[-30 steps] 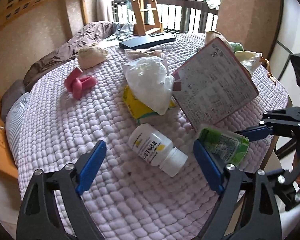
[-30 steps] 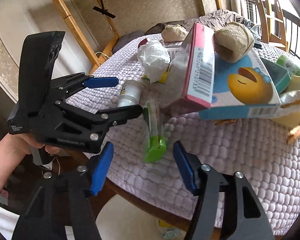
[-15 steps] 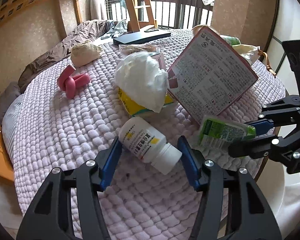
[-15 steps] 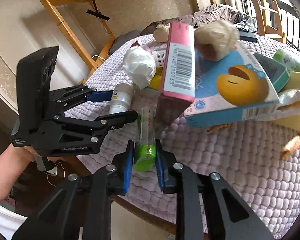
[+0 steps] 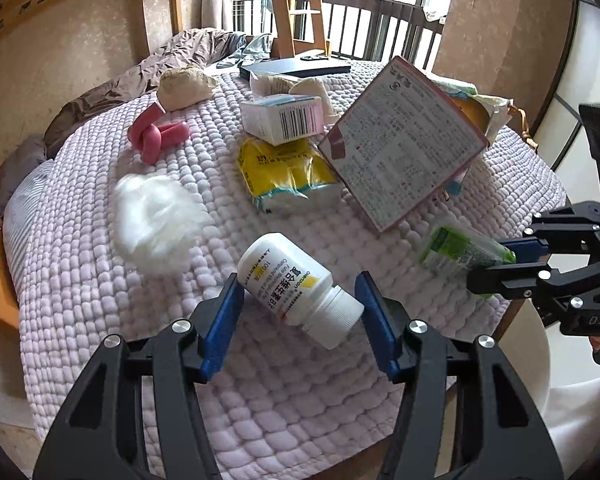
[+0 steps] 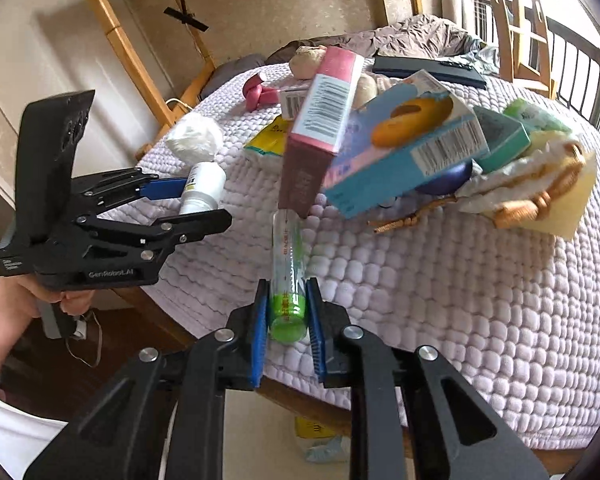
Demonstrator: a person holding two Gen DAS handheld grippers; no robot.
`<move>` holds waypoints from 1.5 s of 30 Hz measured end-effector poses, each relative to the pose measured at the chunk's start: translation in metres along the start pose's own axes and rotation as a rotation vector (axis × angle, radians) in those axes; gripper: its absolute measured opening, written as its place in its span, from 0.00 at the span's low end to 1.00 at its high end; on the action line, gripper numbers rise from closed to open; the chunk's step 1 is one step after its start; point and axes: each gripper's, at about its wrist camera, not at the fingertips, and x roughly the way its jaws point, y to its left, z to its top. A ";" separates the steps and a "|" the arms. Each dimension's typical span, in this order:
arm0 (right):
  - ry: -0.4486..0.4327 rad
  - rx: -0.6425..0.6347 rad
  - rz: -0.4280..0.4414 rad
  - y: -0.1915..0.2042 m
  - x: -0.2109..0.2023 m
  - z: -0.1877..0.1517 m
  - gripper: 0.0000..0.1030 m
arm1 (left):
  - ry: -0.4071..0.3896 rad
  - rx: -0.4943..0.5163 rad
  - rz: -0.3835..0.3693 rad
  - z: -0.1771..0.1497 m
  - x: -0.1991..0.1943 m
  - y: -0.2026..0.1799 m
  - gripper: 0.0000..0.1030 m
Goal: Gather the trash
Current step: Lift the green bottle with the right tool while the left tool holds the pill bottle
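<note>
1. Since the earlier frames the crumpled white bag (image 5: 156, 222) has left the yellow packet (image 5: 286, 174) and now lies, blurred, on the quilt (image 5: 100, 280) at left; a barcoded white-and-pink carton (image 5: 284, 118) is now exposed behind the packet.
2. Left gripper (image 5: 300, 312): its blue pads (image 5: 222, 320) have narrowed around the white pill bottle (image 5: 296, 284), the left pad touching it, the right pad just beside the cap; the grip is not closed.
3. Right gripper (image 6: 287, 316): clenched on the green-capped clear tube (image 6: 288, 272), which lies near the quilt's front edge.
4. The tube's far end meets the leaning pink box (image 6: 320, 120); the blue snack box (image 6: 412, 152) and a woven basket (image 6: 540, 200) crowd the right.
5. Open quilt lies at front right; a pink knotted toy (image 5: 156, 138) sits far left.
</note>
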 end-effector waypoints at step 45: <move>0.025 -0.198 -0.215 0.013 0.020 0.007 0.60 | -0.002 -0.028 0.036 -0.001 0.000 0.003 0.58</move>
